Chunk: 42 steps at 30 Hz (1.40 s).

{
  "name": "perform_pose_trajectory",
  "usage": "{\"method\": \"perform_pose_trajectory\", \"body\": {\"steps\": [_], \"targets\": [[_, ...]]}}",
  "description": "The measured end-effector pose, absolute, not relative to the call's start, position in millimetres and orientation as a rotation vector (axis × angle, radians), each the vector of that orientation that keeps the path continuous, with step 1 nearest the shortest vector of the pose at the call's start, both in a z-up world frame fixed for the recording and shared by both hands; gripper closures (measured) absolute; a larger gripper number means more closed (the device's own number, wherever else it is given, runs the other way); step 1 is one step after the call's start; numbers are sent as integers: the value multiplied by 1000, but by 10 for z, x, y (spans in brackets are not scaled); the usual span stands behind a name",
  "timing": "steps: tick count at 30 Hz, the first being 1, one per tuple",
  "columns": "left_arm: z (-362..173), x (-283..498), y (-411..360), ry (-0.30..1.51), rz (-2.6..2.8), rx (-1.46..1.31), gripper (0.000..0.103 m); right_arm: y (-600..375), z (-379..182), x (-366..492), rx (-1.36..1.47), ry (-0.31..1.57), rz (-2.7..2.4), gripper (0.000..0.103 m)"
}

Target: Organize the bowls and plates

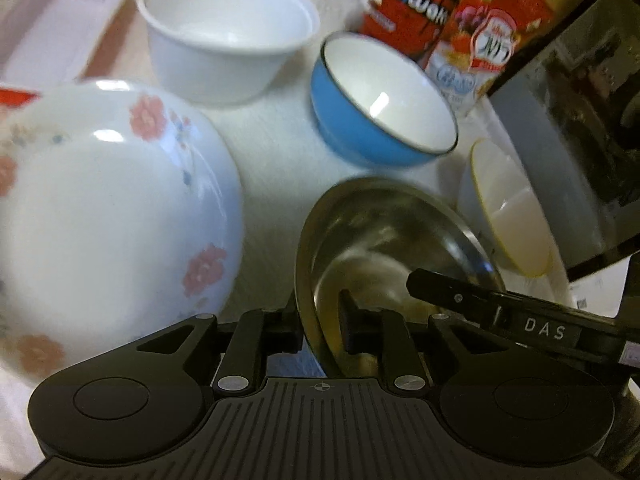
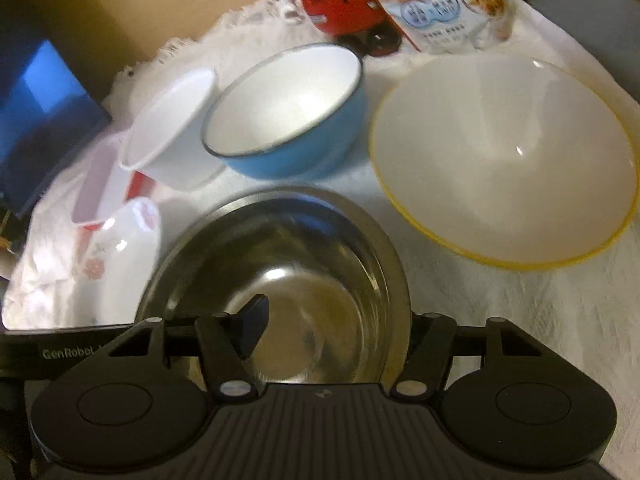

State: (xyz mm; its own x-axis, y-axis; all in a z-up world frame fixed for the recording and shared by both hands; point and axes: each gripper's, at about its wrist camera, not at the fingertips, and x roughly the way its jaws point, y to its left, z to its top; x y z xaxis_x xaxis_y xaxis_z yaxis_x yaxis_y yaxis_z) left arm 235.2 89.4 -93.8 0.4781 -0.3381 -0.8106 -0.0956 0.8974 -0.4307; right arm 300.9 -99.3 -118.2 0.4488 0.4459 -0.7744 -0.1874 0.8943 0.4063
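My left gripper [image 1: 320, 330] is shut on the near rim of a steel bowl [image 1: 384, 236], one finger inside and one outside. The other gripper's finger [image 1: 448, 286] reaches over the bowl's right rim. In the right wrist view the steel bowl [image 2: 288, 256] sits right in front of my right gripper [image 2: 332, 336], whose fingers stand apart; the left gripper's finger [image 2: 254, 320] shows inside the bowl. A floral bowl [image 1: 112, 208] lies left, a white bowl [image 1: 228, 28] and a blue bowl [image 1: 380, 104] stand behind, and a yellow-rimmed bowl [image 2: 504, 160] is on the right.
A white cloth [image 1: 272, 152] covers the table. Red snack packages [image 1: 452, 12] stand at the back, next to a dark appliance [image 1: 572, 128] on the right. A pink tray [image 1: 60, 20] lies at the far left. A blue box [image 2: 44, 120] stands at the left in the right wrist view.
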Motion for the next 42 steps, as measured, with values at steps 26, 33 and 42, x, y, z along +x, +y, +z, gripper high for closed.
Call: {"method": "perform_pose_trajectory", "body": {"steps": [26, 33, 42], "targets": [[-642, 1756, 2417, 913, 266, -416, 84, 913, -1092, 3061, -8, 1033, 718, 28], [-603, 1684, 2456, 894, 290, -379, 80, 887, -1046, 3022, -1, 995, 695, 21], [-518, 1784, 2332, 862, 302, -343, 82, 469, -911, 2949, 22, 949, 629, 16]]}}
